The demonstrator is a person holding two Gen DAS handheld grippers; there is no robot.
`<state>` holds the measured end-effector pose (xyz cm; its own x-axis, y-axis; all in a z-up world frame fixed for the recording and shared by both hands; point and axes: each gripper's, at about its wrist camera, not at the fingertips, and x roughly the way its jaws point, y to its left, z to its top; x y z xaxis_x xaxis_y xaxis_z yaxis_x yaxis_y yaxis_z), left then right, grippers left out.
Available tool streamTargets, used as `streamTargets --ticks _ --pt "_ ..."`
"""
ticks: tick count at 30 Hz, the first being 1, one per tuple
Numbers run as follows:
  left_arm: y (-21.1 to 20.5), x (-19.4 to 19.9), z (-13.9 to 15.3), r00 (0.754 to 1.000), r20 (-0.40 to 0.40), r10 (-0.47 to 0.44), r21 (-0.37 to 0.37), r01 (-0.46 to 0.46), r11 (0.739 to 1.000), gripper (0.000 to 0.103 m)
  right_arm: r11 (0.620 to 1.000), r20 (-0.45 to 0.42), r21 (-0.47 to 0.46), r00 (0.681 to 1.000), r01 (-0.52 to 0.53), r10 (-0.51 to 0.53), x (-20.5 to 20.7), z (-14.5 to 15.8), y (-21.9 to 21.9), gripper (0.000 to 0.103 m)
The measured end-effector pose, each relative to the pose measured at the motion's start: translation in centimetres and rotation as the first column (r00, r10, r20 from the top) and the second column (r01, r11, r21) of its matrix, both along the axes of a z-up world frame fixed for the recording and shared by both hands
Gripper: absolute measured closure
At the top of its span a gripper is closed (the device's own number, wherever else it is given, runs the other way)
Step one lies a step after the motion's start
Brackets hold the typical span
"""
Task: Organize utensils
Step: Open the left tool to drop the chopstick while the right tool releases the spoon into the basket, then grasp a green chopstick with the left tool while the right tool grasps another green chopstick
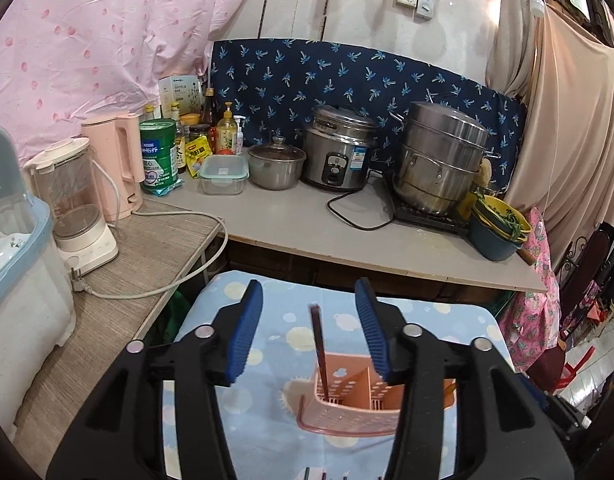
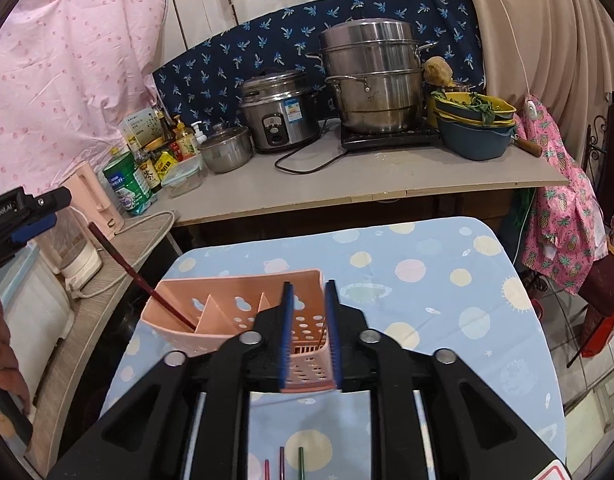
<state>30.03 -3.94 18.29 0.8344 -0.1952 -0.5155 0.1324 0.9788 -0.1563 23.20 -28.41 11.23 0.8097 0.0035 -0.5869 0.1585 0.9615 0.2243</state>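
Light, stiff, slim chopsticks: little weight to bear, but smooth and round, so apt to roll or twist between hard pads. Best pinched across the shaft in the upper part, square to the pads, tip pointing down for dropping into a slot.

One dark red chopstick (image 1: 321, 352) already standing in the pink slotted utensil holder (image 1: 347, 412), just ahead of and below the left gripper (image 1: 307, 285), leaning in the end compartment farthest from the right gripper (image 2: 309, 284). Left jaws wide apart, empty, clear of the chopstick. Right jaws only a narrow gap apart, nothing seen pinched; directly beyond them the holder's near end compartment, with a thin stick (image 2: 321, 334) upright inside. More chopstick ends (image 2: 282, 462), red, dark and green, lying flat under the right gripper's body, nearer the person than the holder.

Holder probably thin plastic, light and easy to tip or shove with a careless nudge; gentle release advised.

Surface (image 2: 427, 280): a small table under a pale blue cloth printed with planets, soft, likely to wrinkle and drag.

Beyond the jaws, a crowded kitchen counter: rice cooker (image 1: 339, 156), stacked steel steamer (image 1: 443, 160), lidded pot, bottles, pink kettle (image 1: 115, 164). Pink sheet and palm-print cloth against the wall.
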Motion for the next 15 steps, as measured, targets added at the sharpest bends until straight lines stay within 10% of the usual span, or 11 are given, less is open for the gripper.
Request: streamTargets --ticks 15 --pt "2.5 -9.9 -6.6 0.994 -0.109 -0.013 0.109 0.025 0.994 0.052 0.999 -0.08 0.003 0.996 -0.033 0.033 -10.7 -3.7 2.5 0.079"
